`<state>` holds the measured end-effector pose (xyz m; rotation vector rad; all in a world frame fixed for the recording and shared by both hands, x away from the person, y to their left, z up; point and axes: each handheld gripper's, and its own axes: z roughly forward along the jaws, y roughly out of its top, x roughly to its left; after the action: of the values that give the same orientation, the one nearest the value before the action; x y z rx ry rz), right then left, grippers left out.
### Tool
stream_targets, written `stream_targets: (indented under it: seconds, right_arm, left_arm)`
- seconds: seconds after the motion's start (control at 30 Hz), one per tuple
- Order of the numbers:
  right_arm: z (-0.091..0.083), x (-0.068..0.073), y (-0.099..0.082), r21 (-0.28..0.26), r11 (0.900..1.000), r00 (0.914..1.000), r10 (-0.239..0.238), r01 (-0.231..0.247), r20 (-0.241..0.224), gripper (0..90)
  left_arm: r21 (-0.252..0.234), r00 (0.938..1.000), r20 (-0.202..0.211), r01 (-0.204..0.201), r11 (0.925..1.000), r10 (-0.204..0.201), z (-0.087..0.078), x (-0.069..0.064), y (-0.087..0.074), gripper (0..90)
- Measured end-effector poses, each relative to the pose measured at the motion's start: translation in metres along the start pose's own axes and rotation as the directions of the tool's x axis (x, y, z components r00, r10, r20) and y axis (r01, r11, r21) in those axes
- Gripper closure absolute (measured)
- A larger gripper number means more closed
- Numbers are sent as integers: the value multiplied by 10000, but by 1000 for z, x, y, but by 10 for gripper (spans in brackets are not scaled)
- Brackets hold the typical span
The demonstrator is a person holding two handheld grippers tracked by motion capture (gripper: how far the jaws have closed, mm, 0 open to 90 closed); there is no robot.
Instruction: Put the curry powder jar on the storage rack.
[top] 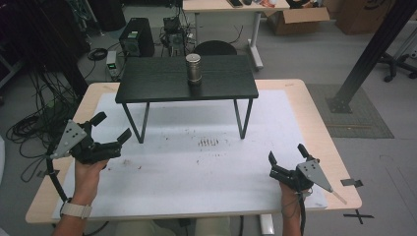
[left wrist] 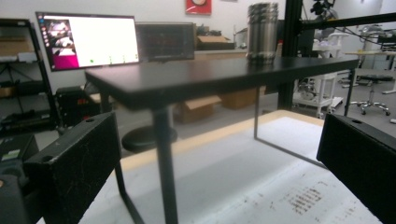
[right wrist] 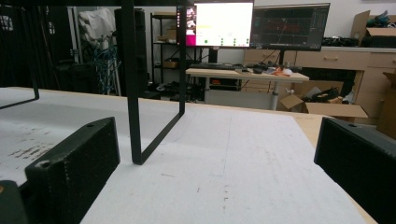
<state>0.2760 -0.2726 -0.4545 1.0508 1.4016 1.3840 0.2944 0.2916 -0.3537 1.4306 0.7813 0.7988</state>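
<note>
We see a grey floor (top: pixel 314 54) around the pale wooden desk (top: pixel 322 128), with cables (top: pixel 34 123) heaped at its left. Beyond it stand a computer tower (top: pixel 137 37), a light-topped table (top: pixel 231 6) and open cardboard boxes (top: pixel 297 19). A black metal post (top: pixel 366 54) slants at the right. Two monitors (right wrist: pixel 224 23) glow against a white wall (left wrist: pixel 159 11), beside a dark shelving rack (left wrist: pixel 21 74).

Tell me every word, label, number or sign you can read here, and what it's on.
None can be read.
Left monitor: text and icons on the bright screen, too small and blurred.
Right monitor: dark screen with coloured lines, too small.
Red wall sign: blurred and cut off at the top.
Metal cylinder on the black stand: no label visible.
Cardboard box: no print legible.
</note>
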Motion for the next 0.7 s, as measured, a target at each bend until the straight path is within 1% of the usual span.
stream_targets:
  seconds: [0.27, 0.5, 0.7]
  right_arm:
    - [0, 0, 0, 7, 10000, 10000, -14, 14, -3, 0]
    - [0, 0, 0, 26, 10000, 10000, -32, 32, 4, 0]
    - [0, 0, 0, 18, 10000, 10000, -32, 32, 2, 0]
  left_arm:
    - [91, 9993, -340, 127, 9999, -124, -11, 7, -27, 2]
    - [212, 9976, -631, 295, 9993, -281, -18, 14, -47, 2]
    - [411, 9958, -887, 252, 9988, -214, -21, 18, -64, 3]
